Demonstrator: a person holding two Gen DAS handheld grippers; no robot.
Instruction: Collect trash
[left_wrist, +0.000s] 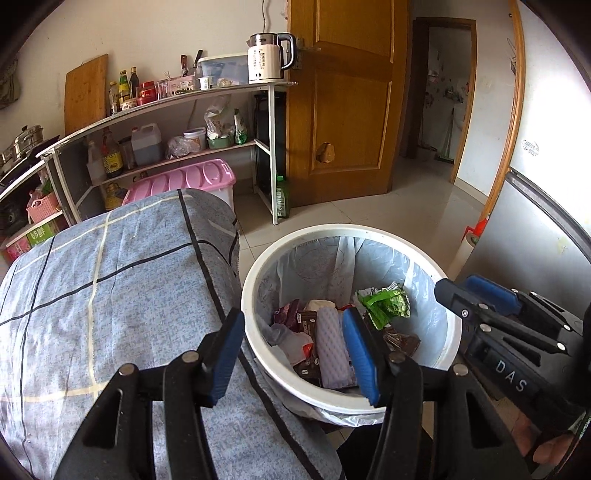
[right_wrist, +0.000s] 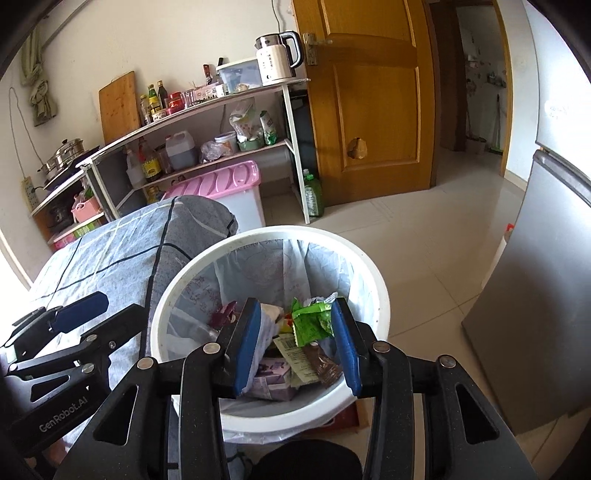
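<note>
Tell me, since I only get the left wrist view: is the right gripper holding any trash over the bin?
Observer: No. The right wrist view shows the right gripper open above the bin, with nothing between its pads.
Operator: What lies directly under it?
Observer: A green wrapper, with a white barcoded slip under it.
Operator: Anything on the wall left of the shelves?
Observer: A power strip, with a cord running up from it.
</note>
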